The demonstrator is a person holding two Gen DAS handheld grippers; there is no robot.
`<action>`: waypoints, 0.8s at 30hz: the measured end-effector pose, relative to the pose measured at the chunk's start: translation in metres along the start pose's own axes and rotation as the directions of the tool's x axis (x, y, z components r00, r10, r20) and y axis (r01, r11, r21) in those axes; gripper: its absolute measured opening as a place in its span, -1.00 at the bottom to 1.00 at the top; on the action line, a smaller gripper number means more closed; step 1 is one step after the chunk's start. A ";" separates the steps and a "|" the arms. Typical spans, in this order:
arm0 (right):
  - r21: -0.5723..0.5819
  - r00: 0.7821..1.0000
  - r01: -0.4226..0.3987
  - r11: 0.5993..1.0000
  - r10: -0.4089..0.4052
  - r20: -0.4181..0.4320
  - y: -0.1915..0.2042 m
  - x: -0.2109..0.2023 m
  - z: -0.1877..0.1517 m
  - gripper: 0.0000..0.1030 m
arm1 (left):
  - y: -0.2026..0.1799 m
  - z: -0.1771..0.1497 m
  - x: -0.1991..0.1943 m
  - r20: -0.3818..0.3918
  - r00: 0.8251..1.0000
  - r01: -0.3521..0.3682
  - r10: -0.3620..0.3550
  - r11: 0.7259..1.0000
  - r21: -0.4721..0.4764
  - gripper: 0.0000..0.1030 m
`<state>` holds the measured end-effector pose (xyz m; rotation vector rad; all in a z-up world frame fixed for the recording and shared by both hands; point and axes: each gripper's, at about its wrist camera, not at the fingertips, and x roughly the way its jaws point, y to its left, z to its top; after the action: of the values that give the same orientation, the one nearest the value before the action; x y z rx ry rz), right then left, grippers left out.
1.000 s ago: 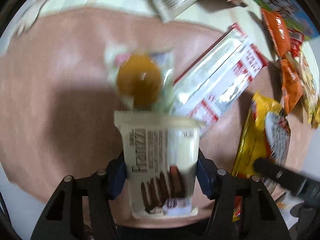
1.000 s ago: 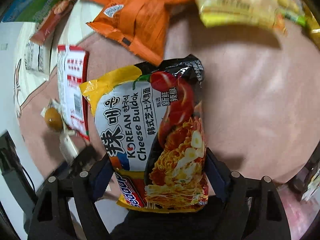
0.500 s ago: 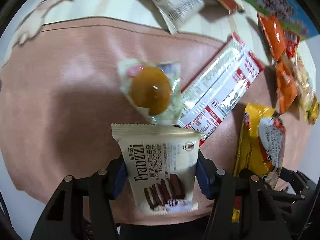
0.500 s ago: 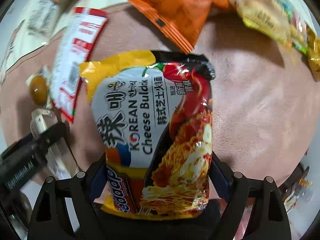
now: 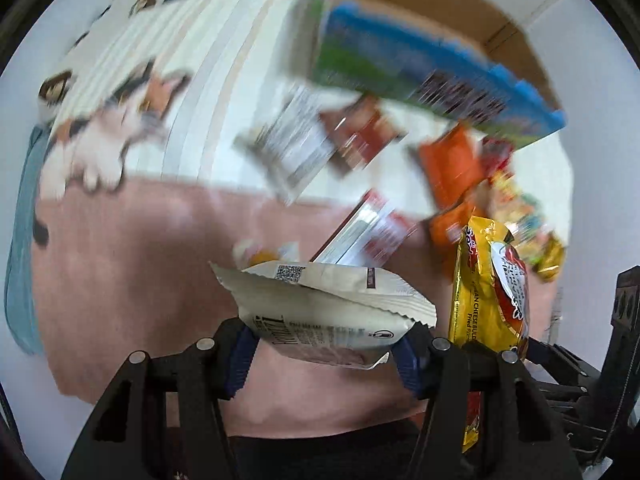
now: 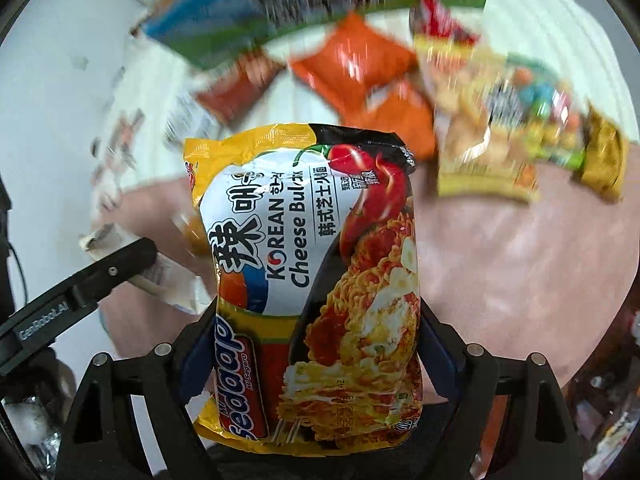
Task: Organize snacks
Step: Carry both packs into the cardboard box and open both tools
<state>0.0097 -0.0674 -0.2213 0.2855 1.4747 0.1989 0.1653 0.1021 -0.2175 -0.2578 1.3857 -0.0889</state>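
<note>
My left gripper (image 5: 324, 354) is shut on a cream chocolate cookie packet (image 5: 320, 312) and holds it above the pink mat (image 5: 120, 264). My right gripper (image 6: 316, 356) is shut on a yellow Korean cheese noodle packet (image 6: 312, 276), also held up off the mat (image 6: 520, 260). The noodle packet shows at the right of the left wrist view (image 5: 488, 292). The left gripper's arm (image 6: 80, 284) shows at the left of the right wrist view. An open cardboard box (image 5: 420, 52) with blue and green print stands at the back.
Loose snacks lie between the mat and the box: orange packets (image 6: 360, 68), a red and silver packet (image 5: 368, 228), a yellow-green bag (image 6: 512, 128), a silver packet (image 5: 292, 148). A cat-print cloth (image 5: 112, 120) lies at the left.
Both grippers have lifted and tilted up with their packets. The box at the back has come into view. The mat and loose snacks have dropped lower in both views.
</note>
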 end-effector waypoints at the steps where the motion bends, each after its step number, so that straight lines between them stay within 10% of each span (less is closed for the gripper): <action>1: 0.007 1.000 -0.010 1.000 0.010 0.007 -0.005 -0.009 -0.002 0.73 | -0.008 0.009 -0.013 0.025 1.000 0.015 -0.015 1.000 0.012 0.09; 11: -0.012 0.994 -0.082 0.997 0.083 0.075 -0.021 -0.119 0.031 0.73 | -0.094 0.129 -0.052 0.160 0.985 0.038 -0.062 0.988 0.151 0.09; 24: -0.097 0.990 0.030 0.995 -0.043 -0.138 -0.005 -0.024 0.088 0.73 | -0.117 0.305 0.051 0.015 0.999 -0.046 0.044 0.989 0.141 0.09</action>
<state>0.0952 -0.0852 -0.1938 0.1706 1.6031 0.2628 0.4836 0.0167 -0.1896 -0.1089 1.3660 -0.1468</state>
